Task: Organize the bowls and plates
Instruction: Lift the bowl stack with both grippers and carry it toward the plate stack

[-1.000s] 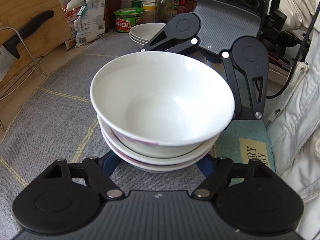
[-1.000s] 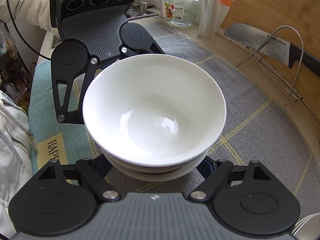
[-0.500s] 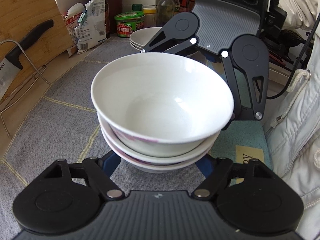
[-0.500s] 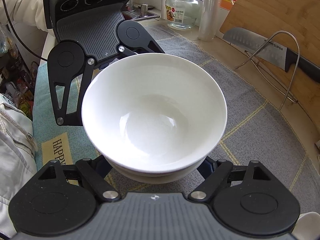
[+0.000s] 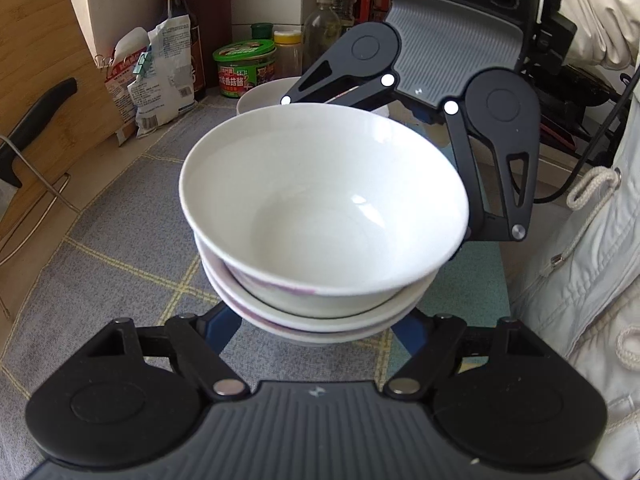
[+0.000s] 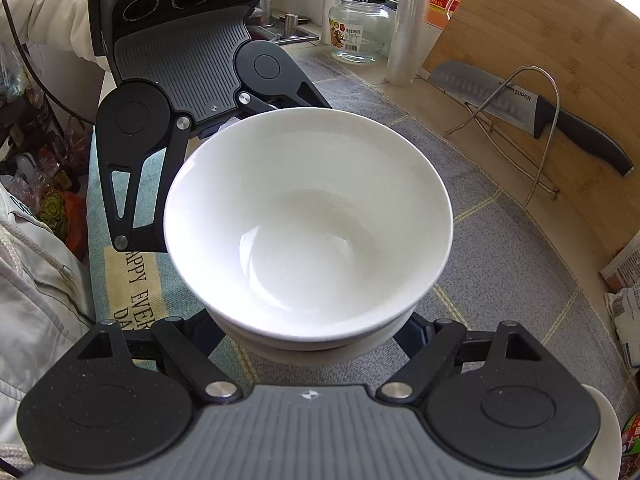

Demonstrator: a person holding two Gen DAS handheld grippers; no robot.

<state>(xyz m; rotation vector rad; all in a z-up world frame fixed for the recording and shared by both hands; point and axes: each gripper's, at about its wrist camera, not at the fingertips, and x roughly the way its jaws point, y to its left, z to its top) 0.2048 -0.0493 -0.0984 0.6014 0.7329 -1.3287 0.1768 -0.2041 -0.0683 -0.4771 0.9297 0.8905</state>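
Observation:
A stack of three white bowls (image 5: pixel 324 200) hangs above the grey checked mat (image 5: pixel 132 216), carried from both sides. In the left wrist view my left gripper (image 5: pixel 316 326) is shut on the lowest bowl, its blue fingers (image 5: pixel 224 330) pressed against the sides. In the right wrist view my right gripper (image 6: pixel 312 334) grips the same stack (image 6: pixel 308 216) from the opposite side, blue fingers (image 6: pixel 416 332) under the rim. Each gripper's black body shows across the stack in the other's view. A pile of white plates (image 5: pixel 260 94) sits on the mat behind the bowls, half hidden.
A knife (image 6: pixel 560 120) rests on a wire rack against a bamboo board (image 6: pixel 540 32). Bottles, a green tub (image 5: pixel 244 68), a food bag (image 5: pixel 160 76) and a glass jar (image 6: pixel 360 28) line the back. A person's pale jacket (image 5: pixel 580 272) borders the teal mat edge (image 6: pixel 124 300).
Both grippers have lifted the bowl stack a little and carried it across the mat toward the plates at the back; the grip is unchanged.

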